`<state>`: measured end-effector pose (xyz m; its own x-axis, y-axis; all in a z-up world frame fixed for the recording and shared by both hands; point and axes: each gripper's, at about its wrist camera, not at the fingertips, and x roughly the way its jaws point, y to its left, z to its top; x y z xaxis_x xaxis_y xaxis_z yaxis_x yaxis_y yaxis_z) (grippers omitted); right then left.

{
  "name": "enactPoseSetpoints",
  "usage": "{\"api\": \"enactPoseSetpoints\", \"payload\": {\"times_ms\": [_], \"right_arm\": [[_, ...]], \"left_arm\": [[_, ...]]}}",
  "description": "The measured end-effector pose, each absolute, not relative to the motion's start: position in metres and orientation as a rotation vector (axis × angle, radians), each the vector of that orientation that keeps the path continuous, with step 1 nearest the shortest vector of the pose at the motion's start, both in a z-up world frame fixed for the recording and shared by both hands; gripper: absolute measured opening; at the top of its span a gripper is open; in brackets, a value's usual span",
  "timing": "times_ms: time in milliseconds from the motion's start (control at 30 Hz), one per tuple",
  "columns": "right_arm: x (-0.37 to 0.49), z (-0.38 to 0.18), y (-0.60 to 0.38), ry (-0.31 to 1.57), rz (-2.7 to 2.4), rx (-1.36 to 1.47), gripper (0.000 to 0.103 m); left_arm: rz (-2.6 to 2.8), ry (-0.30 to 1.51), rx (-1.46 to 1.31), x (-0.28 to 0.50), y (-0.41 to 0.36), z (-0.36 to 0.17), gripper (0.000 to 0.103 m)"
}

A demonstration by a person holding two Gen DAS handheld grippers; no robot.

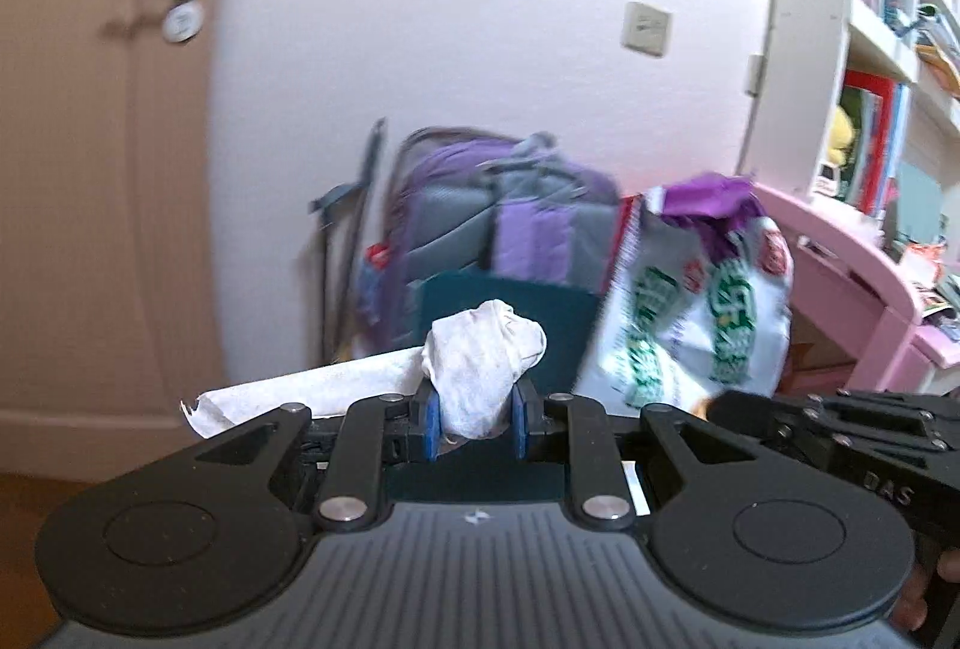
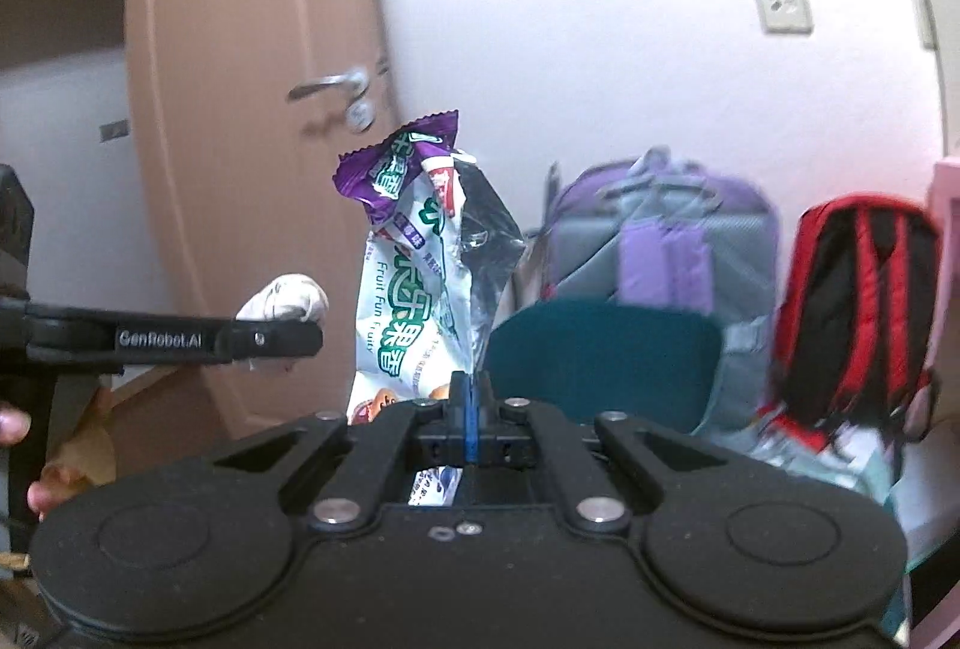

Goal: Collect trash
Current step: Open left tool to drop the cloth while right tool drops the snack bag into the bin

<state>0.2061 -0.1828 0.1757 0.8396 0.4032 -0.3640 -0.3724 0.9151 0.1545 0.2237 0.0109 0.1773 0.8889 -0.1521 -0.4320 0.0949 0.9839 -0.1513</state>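
Left gripper pinching crumpled tissue; right gripper fully closed on snack wrapper. Purple backpack at 12 o'clock.

"GenRobot.AI" on left hand-held gripper

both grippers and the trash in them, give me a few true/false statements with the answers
1. The left gripper is shut on a crumpled tissue. True.
2. The right gripper holds nothing. False: it pinches a snack wrapper.
3. The snack wrapper stands up above the closed fingers. True.
4. A green backpack leans on the wall. False: the purple backpack and red backpack stand there.
5. The door handle is silver. True.
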Motion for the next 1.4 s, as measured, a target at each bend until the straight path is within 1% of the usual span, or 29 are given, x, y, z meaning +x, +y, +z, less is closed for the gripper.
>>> {"api": "enactPoseSetpoints", "payload": {"times_ms": [167,367,633,767,900,967,1067,1100,1133,1267,1300,1333,1400], "right_arm": [[0.224,0.189,-0.201,0.379,0.343,0.061,0.000],[0.258,0.183,-0.217,0.402,0.278,0.041,0.000],[0.300,0.143,-0.224,0.496,0.262,0.057,0.000],[0.316,0.128,-0.224,0.545,0.269,0.072,0.003],[0.328,0.117,-0.225,0.579,0.280,0.069,0.019],[0.330,0.113,-0.224,0.595,0.277,0.067,0.029],[0.330,0.110,-0.226,0.614,0.281,0.087,0.031],[0.329,0.109,-0.227,0.618,0.286,0.091,0.040],[0.329,0.108,-0.227,0.620,0.289,0.090,0.042],[0.323,0.110,-0.226,0.622,0.296,0.078,0.043],[0.322,0.111,-0.226,0.621,0.294,0.077,0.043],[0.320,0.113,-0.226,0.619,0.293,0.075,0.044],[0.316,0.116,-0.227,0.614,0.286,0.074,0.045]], "left_arm": [[-0.182,0.462,-0.125,0.256,-0.020,0.188,0.021],[-0.194,0.500,-0.082,0.301,-0.047,0.182,0.021],[-0.196,0.605,-0.028,0.355,-0.072,0.144,0.022],[-0.178,0.660,-0.031,0.374,-0.075,0.122,0.021],[-0.162,0.707,-0.032,0.388,-0.074,0.104,0.021],[-0.160,0.729,-0.038,0.393,-0.073,0.097,0.021],[-0.146,0.757,-0.024,0.400,-0.074,0.088,0.022],[-0.145,0.767,-0.024,0.401,-0.074,0.085,0.022],[-0.146,0.776,-0.028,0.401,-0.073,0.082,0.023],[-0.148,0.777,-0.056,0.400,-0.072,0.079,0.032],[-0.149,0.775,-0.061,0.398,-0.072,0.079,0.038],[-0.146,0.771,-0.065,0.397,-0.071,0.080,0.052],[-0.129,0.753,-0.066,0.393,-0.070,0.083,0.067]]}}
